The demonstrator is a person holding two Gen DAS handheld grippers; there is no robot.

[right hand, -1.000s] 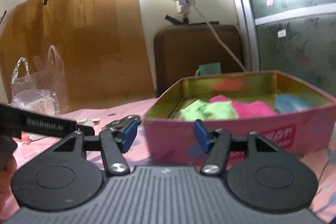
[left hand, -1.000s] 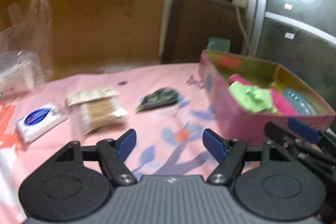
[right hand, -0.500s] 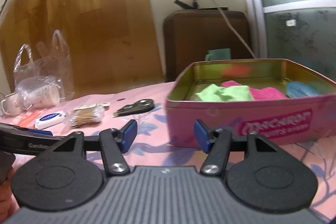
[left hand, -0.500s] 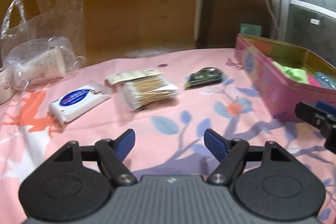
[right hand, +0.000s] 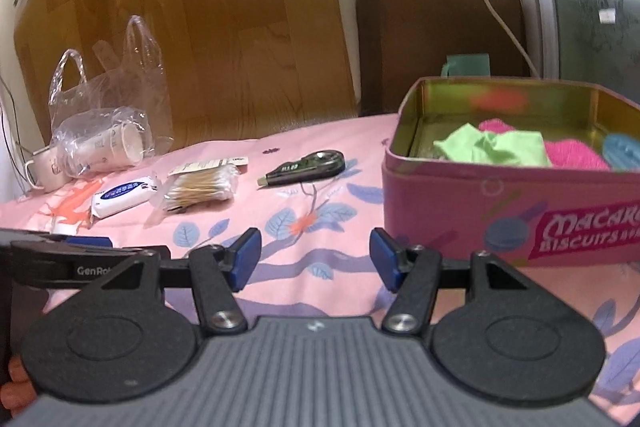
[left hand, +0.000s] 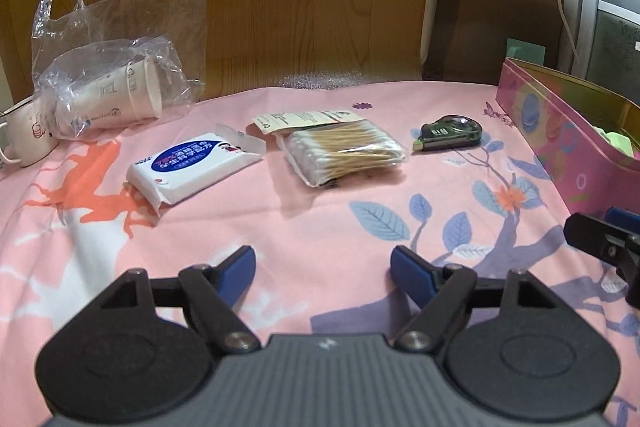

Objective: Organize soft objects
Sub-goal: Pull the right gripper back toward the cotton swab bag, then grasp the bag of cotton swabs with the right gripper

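Observation:
A white tissue pack (left hand: 192, 166) (right hand: 122, 194) and a bag of cotton swabs (left hand: 340, 149) (right hand: 198, 185) lie side by side on the pink floral cloth (left hand: 320, 223). A pink biscuit tin (right hand: 508, 203) (left hand: 568, 143) at the right holds a green cloth (right hand: 494, 147), a pink cloth (right hand: 576, 155) and a blue item (right hand: 622, 151). My left gripper (left hand: 322, 269) hovers low over bare cloth short of the swabs, its jaws opening with nothing between them. My right gripper (right hand: 315, 253) stands open and empty just left of the tin's front corner.
A green correction-tape dispenser (left hand: 448, 133) (right hand: 306, 167) lies between the swabs and the tin. At the far left sit a clear plastic bag with paper cups (left hand: 116, 83) and a white mug (left hand: 26, 137). A brown chair back (right hand: 440, 39) and a wood panel stand behind.
The left view has swung left and dipped: the tin slid to the right edge, the tissue pack and swabs came to the centre and closer. The right view also panned left, bringing the small items into sight.

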